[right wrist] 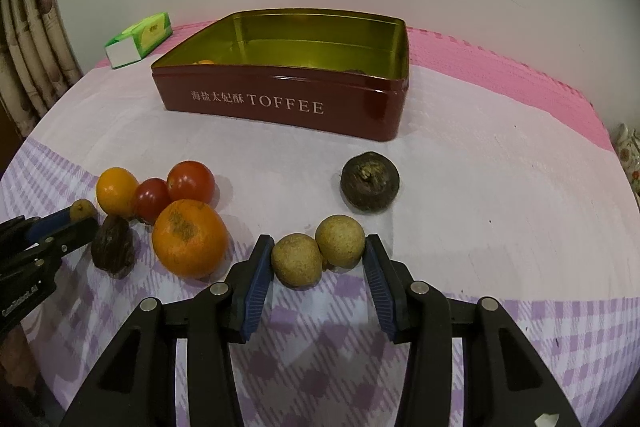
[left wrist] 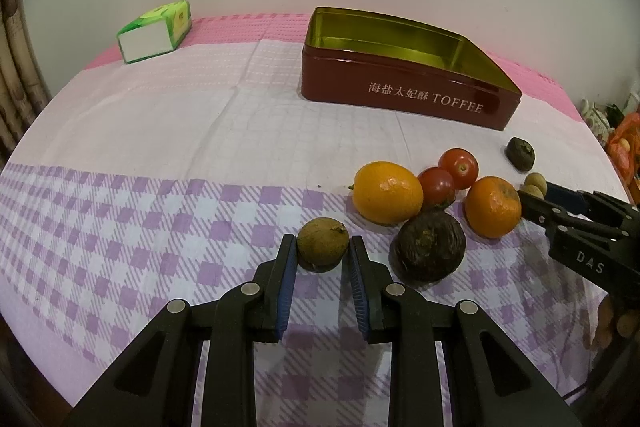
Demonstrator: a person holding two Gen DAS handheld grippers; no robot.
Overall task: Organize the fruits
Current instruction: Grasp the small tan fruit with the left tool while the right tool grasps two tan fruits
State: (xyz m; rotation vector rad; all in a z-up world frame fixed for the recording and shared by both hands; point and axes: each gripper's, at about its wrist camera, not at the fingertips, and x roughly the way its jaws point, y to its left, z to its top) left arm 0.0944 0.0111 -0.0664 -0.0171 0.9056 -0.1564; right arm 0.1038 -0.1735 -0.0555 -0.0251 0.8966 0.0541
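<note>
The table wears a cloth in bands: hot pink at the far edge, pale pink-white waffle weave across the middle, lilac-and-white gingham nearest me. Behind it is a plain off-white wall, w/ a patterned curtain hanging at the left.

A dark red toffee tin sits open toward the back, gold inside (something orange and something dark just peek over its rim; can't tell more). A green-and-white box lies at the far left corner.

The fruit lies loose on the cloth in front of the tin: two cherry tomatoes, a yellow-orange citrus, a blemished mandarin, a dark wrinkled fruit and a second dark one off on its own.

The left gripper is pinching a single brown longan, both blue pads tight against its sides, the fruit resting on the gingham. The right gripper brackets a pair of longans that touch each other, approx. at the edge of the gingham; its pads sit against the outer sides of the pair, so it looks clamped on both.
</note>
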